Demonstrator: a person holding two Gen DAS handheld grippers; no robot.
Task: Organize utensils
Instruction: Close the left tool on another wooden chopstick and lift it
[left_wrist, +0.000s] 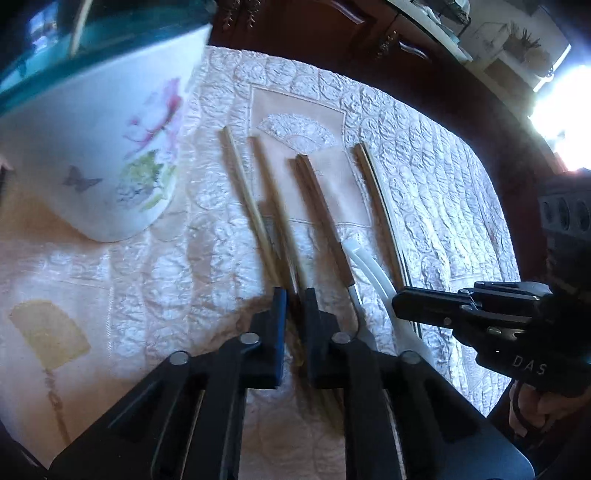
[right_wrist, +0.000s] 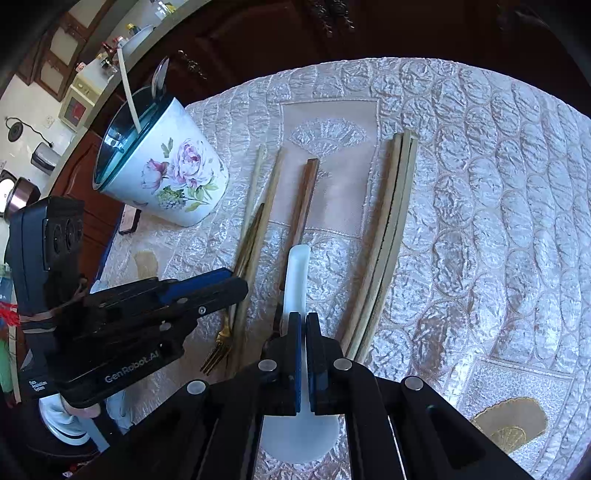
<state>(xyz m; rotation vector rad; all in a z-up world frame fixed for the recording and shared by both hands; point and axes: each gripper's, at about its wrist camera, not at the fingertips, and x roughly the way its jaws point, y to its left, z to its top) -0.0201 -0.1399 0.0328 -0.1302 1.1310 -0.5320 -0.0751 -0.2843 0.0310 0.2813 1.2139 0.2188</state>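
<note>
Two grips on: right gripper (right_wrist: 303, 325) clamps the white spoon (right_wrist: 297, 280), handle pointing away; left gripper (left_wrist: 294, 302) pinches the gold fork (right_wrist: 221, 341). Floral cup (right_wrist: 166, 173) sits far-left, nearer the left.

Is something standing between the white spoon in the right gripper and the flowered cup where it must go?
Yes. The left gripper, shut on the gold fork, lies between the white spoon and the flowered cup; chopsticks lie flat below.

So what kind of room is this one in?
Probably a home kitchen or dining area: a cloth-covered table, dark wood cabinets, and a counter with small appliances behind the floral cup.
</note>
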